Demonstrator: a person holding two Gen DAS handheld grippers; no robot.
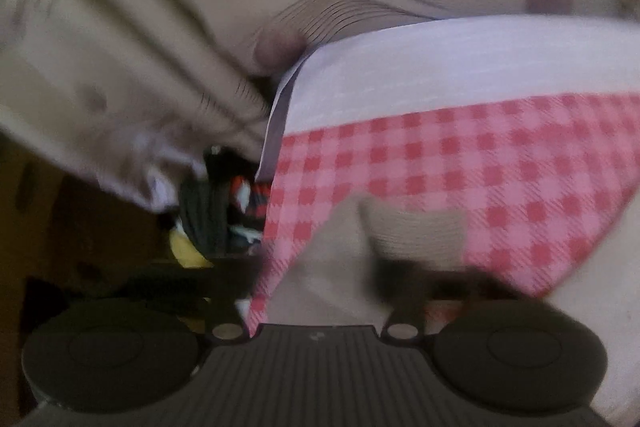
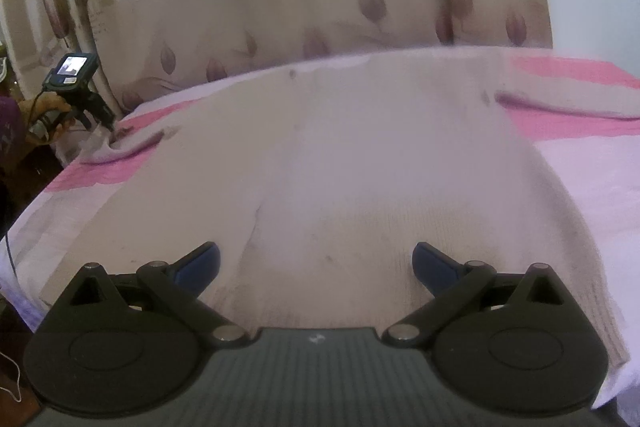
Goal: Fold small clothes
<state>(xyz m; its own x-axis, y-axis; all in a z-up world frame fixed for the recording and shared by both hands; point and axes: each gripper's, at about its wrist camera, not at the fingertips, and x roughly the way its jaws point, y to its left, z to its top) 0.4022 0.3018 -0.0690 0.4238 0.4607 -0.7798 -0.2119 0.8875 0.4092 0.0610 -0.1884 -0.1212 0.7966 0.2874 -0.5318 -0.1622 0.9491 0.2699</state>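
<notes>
Sleeve fold is starting: left gripper is pinching it, right gripper is hovering released over sweater; next it needs carrying twd middle.

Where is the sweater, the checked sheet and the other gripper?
sweater [image 2: 340,167], right wrist view, middle of its body
checked sheet [image 1: 500,163], left wrist view, pink checked part
left gripper [image 2: 110,125], right wrist view, at the sleeve end
</notes>
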